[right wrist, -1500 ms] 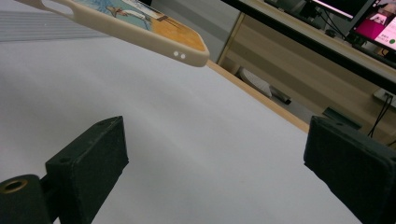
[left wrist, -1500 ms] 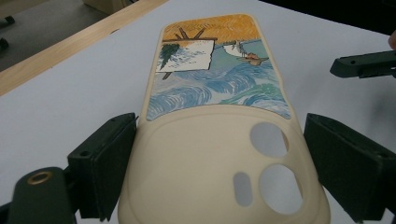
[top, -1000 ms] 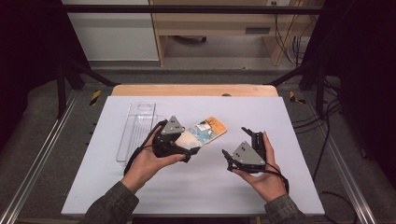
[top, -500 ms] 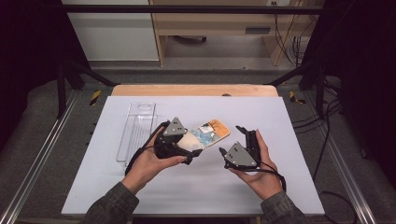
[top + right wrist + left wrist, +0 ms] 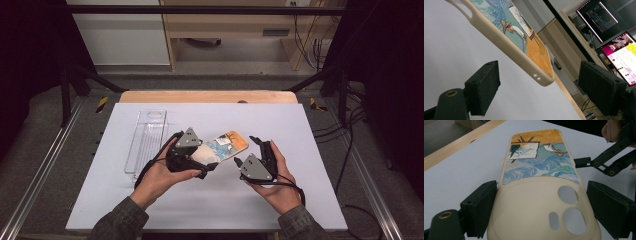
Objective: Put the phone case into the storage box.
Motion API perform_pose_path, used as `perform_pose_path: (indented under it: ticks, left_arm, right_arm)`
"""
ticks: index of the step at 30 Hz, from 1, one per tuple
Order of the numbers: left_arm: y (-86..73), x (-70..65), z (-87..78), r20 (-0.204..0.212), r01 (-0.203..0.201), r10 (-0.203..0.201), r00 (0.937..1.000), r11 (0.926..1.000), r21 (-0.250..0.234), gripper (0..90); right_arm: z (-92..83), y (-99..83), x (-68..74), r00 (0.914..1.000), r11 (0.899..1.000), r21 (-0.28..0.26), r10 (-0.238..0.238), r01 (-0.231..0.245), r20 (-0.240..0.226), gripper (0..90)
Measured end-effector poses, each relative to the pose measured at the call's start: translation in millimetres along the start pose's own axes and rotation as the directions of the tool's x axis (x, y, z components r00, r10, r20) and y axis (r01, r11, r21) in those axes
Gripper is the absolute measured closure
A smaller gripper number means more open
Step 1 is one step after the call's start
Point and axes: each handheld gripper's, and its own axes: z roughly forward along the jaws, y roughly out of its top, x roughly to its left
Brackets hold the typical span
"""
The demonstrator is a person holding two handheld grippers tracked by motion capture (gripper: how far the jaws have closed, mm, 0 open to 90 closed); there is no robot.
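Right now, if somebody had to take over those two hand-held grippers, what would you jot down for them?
Left hand-held gripper: clamped on the camera end of the phone case, holding it above the white table.
Right hand-held gripper: open, jaws just been closing, the case's painted end between its pads but untouched.
Clear plastic tray: lies at the table's left, beside the left hand.
Done: case lifted.
Left: probably a right-side grip on the free end; the case's destination isn't evident.

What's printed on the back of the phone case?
The phone case is cream, with a painted scene: blue-green swirls, an orange-yellow field, an easel. Clearest in the left gripper view.
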Motion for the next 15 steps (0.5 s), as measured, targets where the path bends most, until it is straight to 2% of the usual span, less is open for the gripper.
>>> perform_pose_path:
  ticks: [15]
  left_arm:
    - [-1.1,-6.2,1.5,0.034,-0.007,0.007,0.9994,0.9999,0.013,11.4]
  right_arm:
    - [7.4,2.6,8.7,0.9979,0.998,-0.001,-0.061,0.061,-0.018,26.2]
